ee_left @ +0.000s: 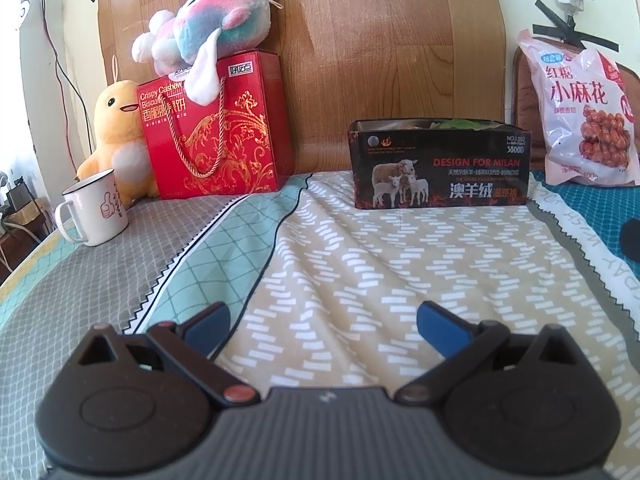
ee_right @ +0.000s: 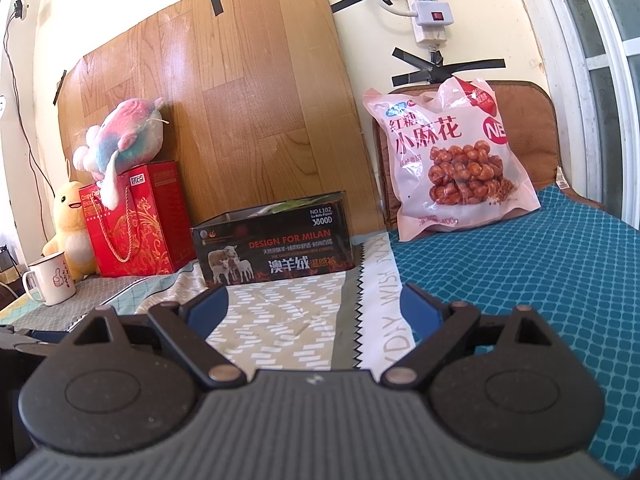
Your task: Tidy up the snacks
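A black open-top box [ee_left: 440, 168] with sheep pictures stands on the bed against the wooden board; green packets show just above its rim. It also shows in the right wrist view [ee_right: 276, 240]. A pink snack bag [ee_left: 580, 116] of fried dough twists leans upright at the far right, also seen in the right wrist view [ee_right: 448, 160]. My left gripper [ee_left: 322, 320] is open and empty, low over the bedspread, well short of the box. My right gripper [ee_right: 314, 304] is open and empty, in front of the box.
A red biscuit gift bag [ee_left: 216, 128] with a pastel plush [ee_left: 208, 28] on top stands at the left. A yellow duck plush [ee_left: 116, 140] and a white mug [ee_left: 96, 212] sit near the bed's left edge. A power strip [ee_right: 428, 4] hangs on the wall.
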`<control>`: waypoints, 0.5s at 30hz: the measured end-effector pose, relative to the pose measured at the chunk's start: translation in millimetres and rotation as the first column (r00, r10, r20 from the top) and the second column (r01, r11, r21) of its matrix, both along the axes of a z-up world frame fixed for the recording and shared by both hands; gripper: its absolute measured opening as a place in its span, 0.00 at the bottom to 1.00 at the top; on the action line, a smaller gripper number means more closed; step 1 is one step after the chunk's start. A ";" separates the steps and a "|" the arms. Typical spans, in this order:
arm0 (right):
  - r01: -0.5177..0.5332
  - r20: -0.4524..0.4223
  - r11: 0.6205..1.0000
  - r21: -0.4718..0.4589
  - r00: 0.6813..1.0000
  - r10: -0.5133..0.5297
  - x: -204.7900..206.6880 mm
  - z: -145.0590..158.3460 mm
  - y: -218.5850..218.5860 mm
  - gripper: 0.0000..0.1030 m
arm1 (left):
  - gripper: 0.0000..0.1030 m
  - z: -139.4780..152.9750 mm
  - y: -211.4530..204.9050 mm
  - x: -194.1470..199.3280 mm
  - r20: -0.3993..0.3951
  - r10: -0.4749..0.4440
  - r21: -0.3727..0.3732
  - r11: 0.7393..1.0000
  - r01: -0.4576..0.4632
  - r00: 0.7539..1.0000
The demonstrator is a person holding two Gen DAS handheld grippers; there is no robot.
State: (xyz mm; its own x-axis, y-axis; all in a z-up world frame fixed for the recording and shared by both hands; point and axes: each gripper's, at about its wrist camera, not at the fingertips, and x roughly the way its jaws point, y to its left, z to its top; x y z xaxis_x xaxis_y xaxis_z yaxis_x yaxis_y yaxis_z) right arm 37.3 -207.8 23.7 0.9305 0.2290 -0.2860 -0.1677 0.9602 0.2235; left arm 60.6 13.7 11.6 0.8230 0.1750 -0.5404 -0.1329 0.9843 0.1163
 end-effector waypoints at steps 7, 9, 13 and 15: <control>0.012 -0.040 1.000 -0.007 0.999 -0.013 -5.6 0.1 -0.7 0.92 | 1.00 6.8 2.3 -2.9 -0.024 -0.029 -0.042 0.999 0.028 0.999; 0.015 -0.067 1.000 0.012 0.998 -0.014 -9.7 0.3 -5.8 0.92 | 1.00 11.7 2.8 -5.6 -0.051 -0.046 -0.080 0.996 0.042 0.998; 0.004 -0.120 0.998 0.057 0.993 0.003 -14.7 7.1 -19.9 0.92 | 1.00 25.5 -0.9 -12.5 -0.075 -0.051 -0.084 0.995 0.045 0.996; 0.007 -0.133 0.996 0.084 0.991 0.004 -18.4 14.5 -28.0 0.94 | 1.00 32.5 -2.1 -15.6 -0.090 -0.047 -0.076 0.996 0.040 0.995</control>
State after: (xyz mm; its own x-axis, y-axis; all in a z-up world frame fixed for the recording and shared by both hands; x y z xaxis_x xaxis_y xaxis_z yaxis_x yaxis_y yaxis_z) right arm 18.9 -235.8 38.1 0.8856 0.2562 -0.3873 -0.1298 0.9373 0.3234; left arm 45.0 11.6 44.0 0.7754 0.0969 -0.6240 -0.0817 0.9952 0.0531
